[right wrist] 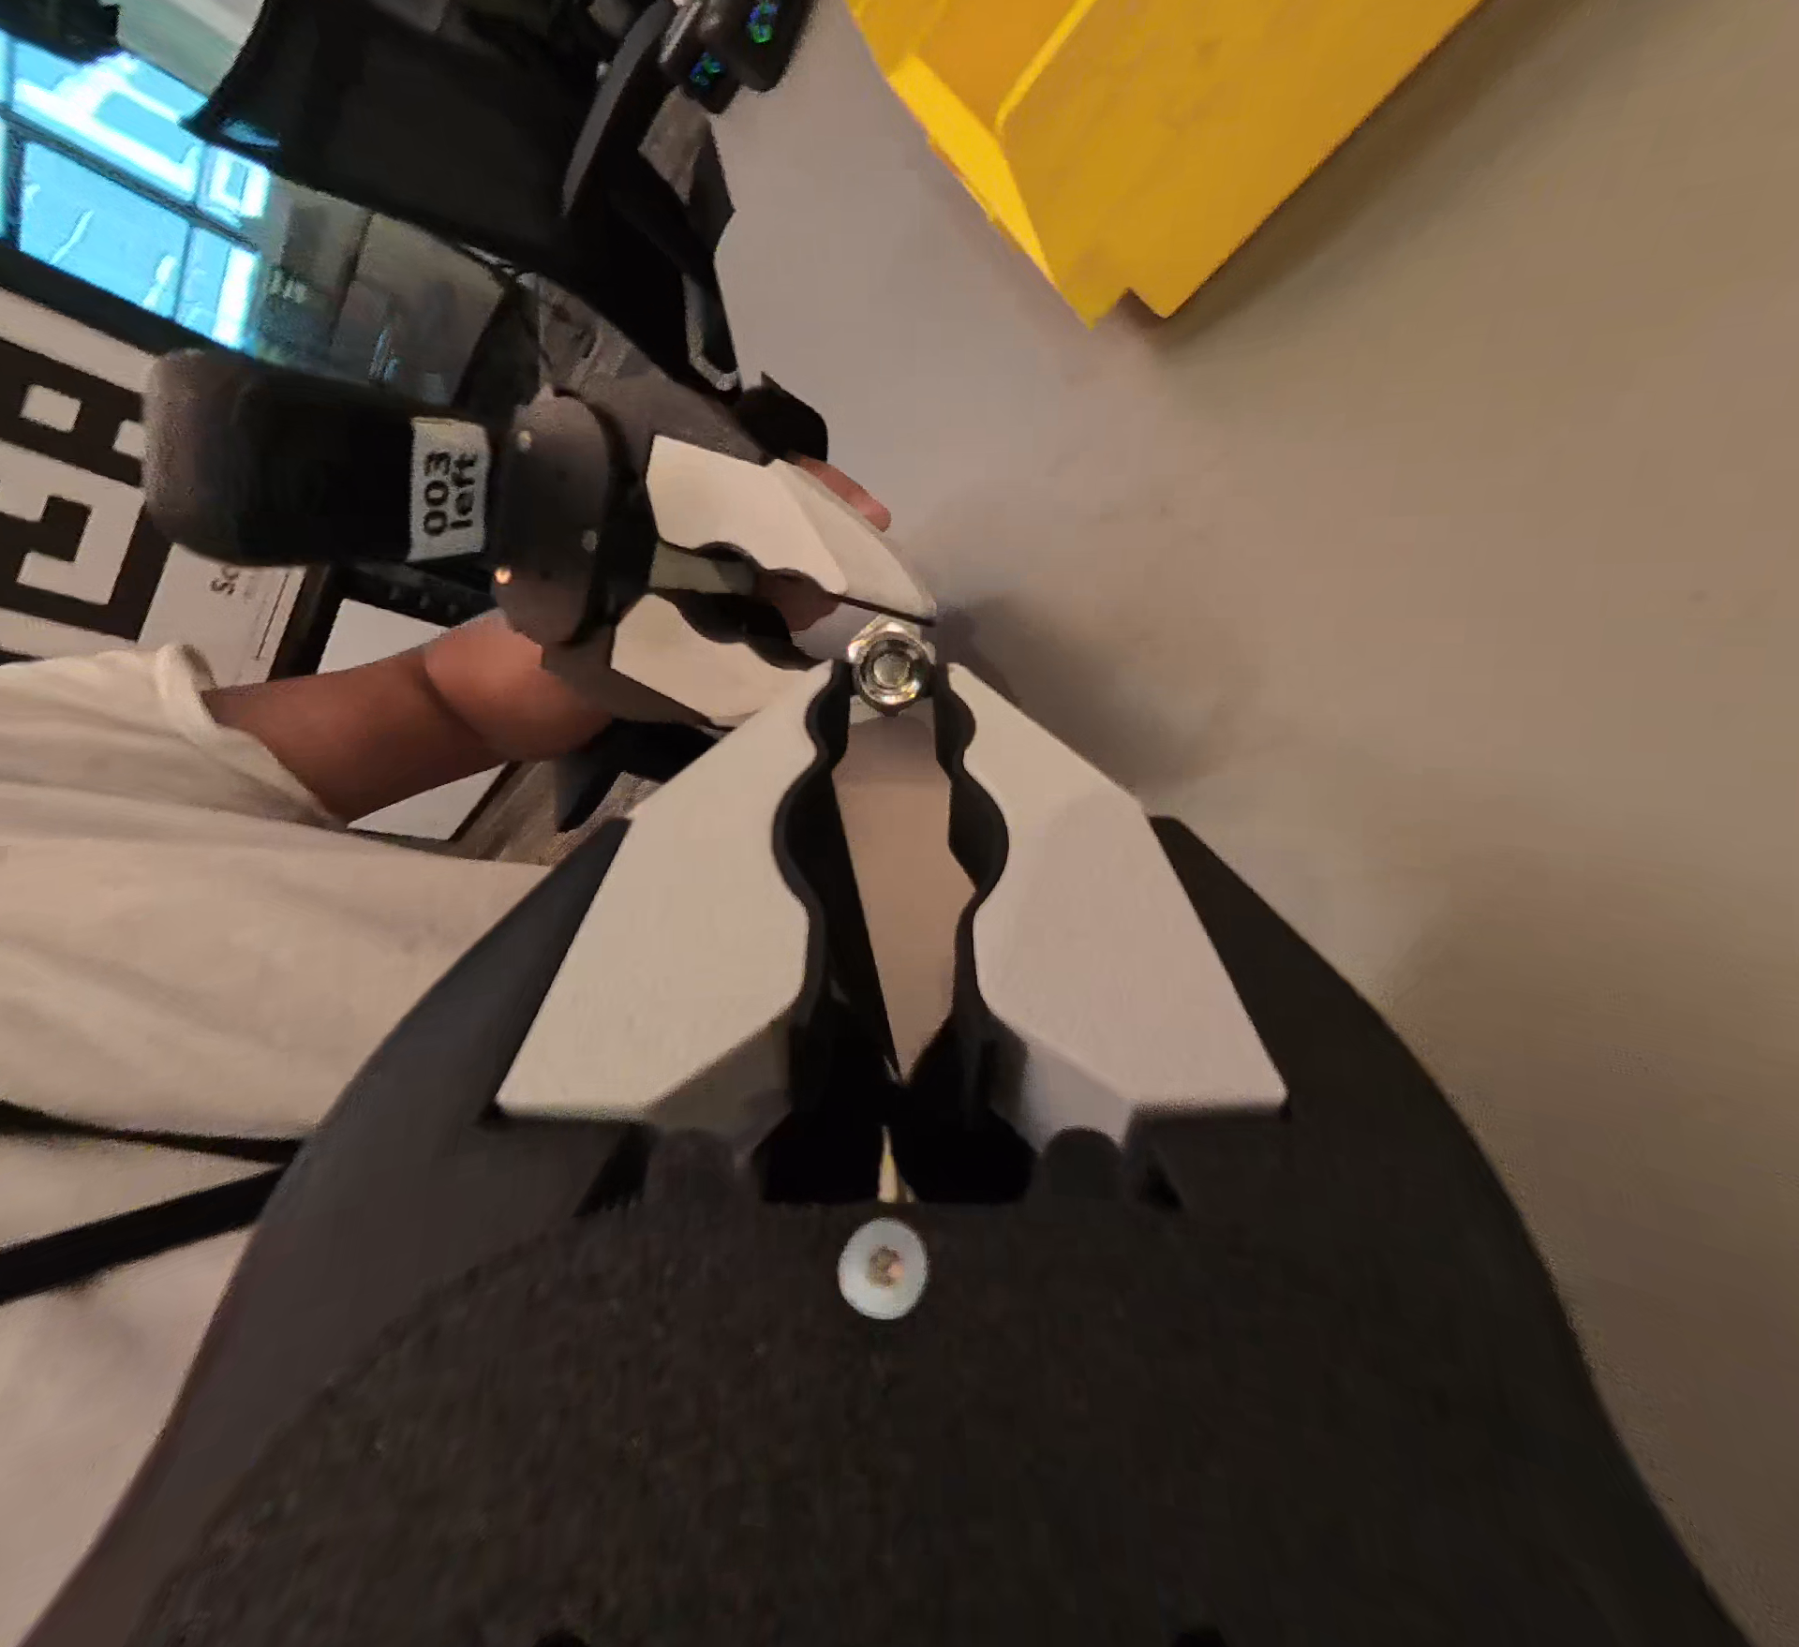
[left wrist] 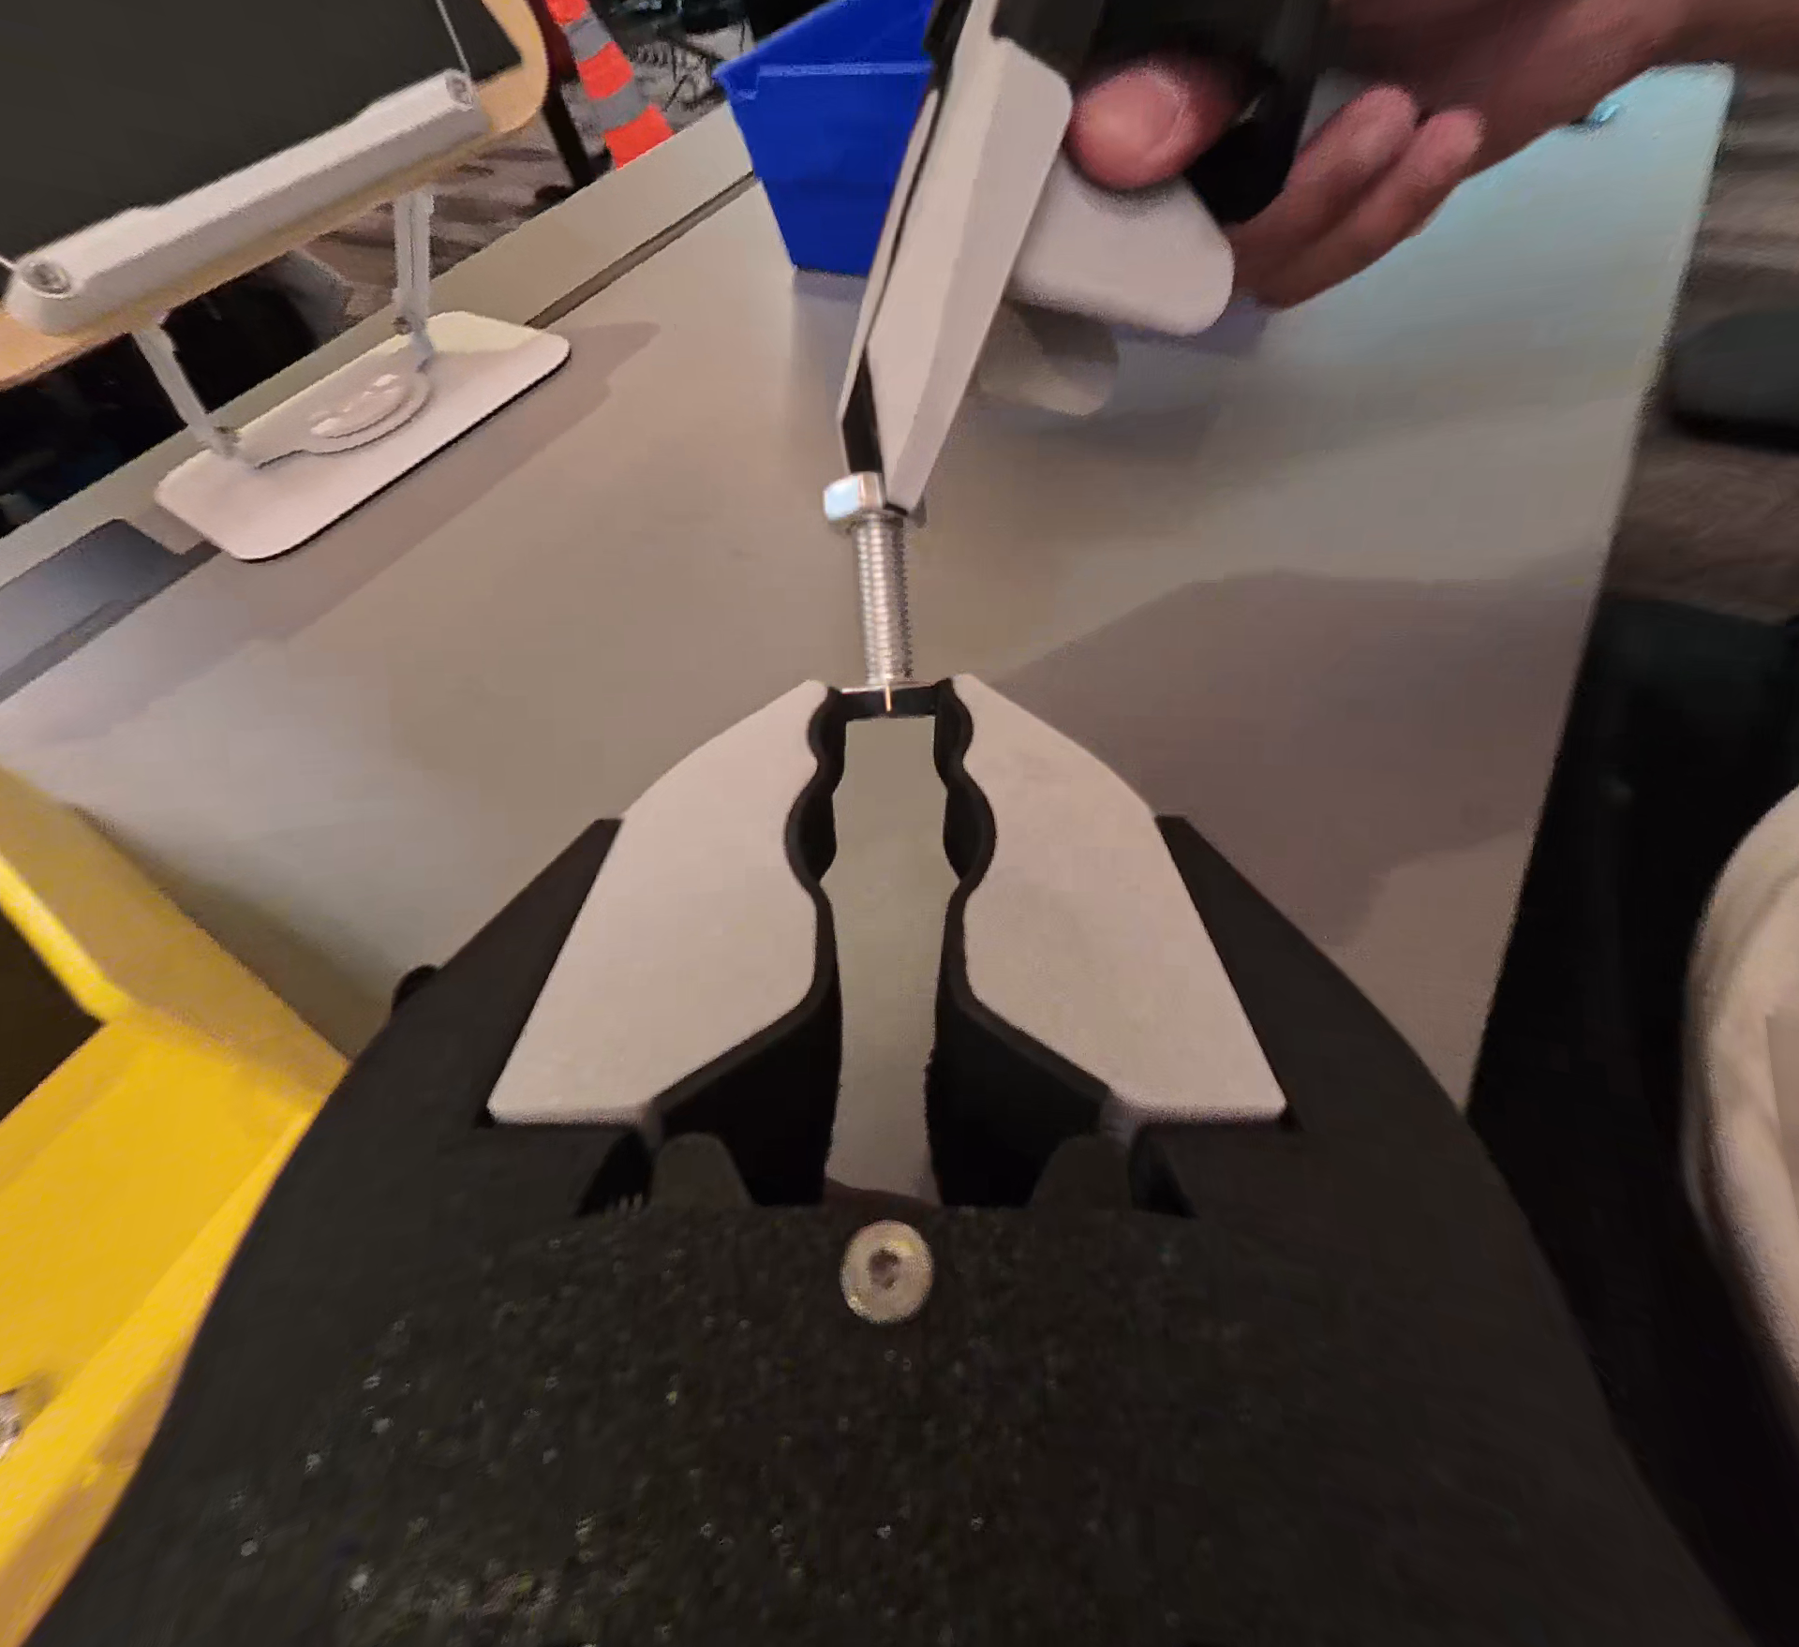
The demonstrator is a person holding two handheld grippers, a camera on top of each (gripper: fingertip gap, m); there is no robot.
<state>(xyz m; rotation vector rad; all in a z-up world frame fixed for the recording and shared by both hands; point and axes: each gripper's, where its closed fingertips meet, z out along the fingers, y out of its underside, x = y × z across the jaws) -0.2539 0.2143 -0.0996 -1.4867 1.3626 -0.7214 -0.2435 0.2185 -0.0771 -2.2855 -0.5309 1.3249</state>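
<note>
Left tool (left wrist: 888, 697) is clamping the bolt (left wrist: 881, 593) by its head, shaft upright above the surface (left wrist: 506, 705). Right tool (right wrist: 888, 676) is gripping the nut (right wrist: 888, 674) at the bolt's top end.

One small white label (right wrist: 448, 491) with printed black characters sits on the black handle of the left tool (right wrist: 900, 617). A white sign (right wrist: 88, 510) with a large black square-code pattern stands behind it. No other legible markings noted.
</note>
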